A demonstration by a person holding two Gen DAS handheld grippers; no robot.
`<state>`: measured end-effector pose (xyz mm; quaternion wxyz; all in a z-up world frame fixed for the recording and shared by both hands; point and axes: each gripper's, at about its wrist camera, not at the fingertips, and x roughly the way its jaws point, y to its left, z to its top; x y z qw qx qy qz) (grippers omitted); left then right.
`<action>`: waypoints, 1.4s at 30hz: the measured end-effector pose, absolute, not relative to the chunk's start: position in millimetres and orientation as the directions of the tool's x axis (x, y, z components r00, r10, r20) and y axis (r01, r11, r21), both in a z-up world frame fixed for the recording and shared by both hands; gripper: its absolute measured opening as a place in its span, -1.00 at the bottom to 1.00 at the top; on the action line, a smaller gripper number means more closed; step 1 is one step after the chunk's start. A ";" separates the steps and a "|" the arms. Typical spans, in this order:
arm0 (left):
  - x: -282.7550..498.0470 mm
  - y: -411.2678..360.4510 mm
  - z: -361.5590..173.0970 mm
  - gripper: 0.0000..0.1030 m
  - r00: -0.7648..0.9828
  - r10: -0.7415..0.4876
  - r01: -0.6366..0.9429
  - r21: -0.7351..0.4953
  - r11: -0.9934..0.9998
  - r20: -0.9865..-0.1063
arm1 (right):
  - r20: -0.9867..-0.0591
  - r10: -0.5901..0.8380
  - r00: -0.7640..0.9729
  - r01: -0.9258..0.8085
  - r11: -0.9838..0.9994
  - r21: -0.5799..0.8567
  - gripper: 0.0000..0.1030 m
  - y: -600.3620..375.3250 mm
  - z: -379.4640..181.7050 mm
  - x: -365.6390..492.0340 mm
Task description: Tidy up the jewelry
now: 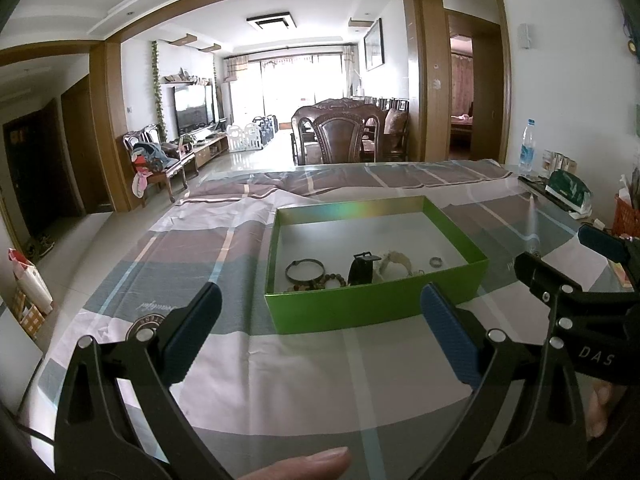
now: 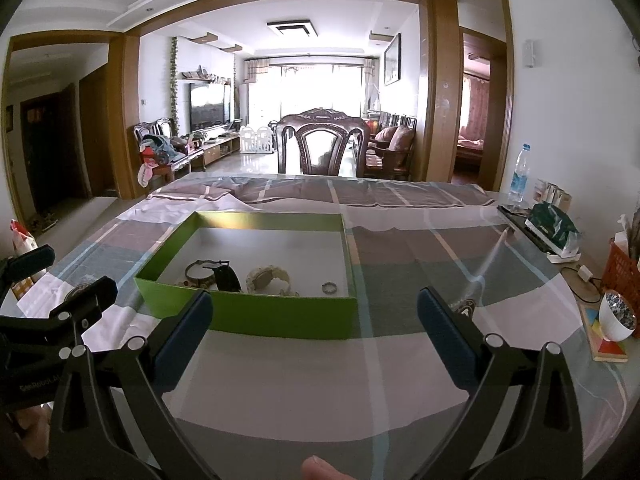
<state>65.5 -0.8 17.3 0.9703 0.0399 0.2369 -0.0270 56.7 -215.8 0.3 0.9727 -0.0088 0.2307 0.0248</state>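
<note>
So I've got the table (image 1: 280, 380) with its plaid cloth, the green box (image 1: 372, 308) on it, and all the jewelry looks boxed already: bangle (image 1: 304, 272), black watch (image 1: 362, 268), white watch (image 2: 268, 280), ring (image 1: 436, 262). Left claw (image 1: 320, 336) and right claw (image 2: 314, 336) both hang wide open, empty. Probably done, or next I'd tidy pieces inside.
</note>
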 end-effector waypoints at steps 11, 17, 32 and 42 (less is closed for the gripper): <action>63.2 -1.1 13.4 0.92 0.884 -0.041 0.077 0.060 0.995 -0.465 | -0.449 0.044 0.892 -0.053 0.999 -0.007 0.93 -215.4 0.8 56.7; 64.1 -1.3 13.8 0.92 0.884 -0.040 0.077 0.059 0.995 -0.467 | -0.450 0.043 0.892 -0.052 0.999 -0.007 0.93 -215.3 0.9 56.6; 61.4 -2.5 9.3 0.92 0.879 -0.049 0.085 0.055 0.995 -0.474 | -0.451 0.043 0.891 -0.053 0.999 -0.009 0.93 -215.0 0.7 56.0; 60.0 -2.4 8.9 0.92 0.879 -0.050 0.086 0.055 0.995 -0.475 | -0.452 0.041 0.891 -0.051 0.999 -0.011 0.93 -215.6 0.1 55.2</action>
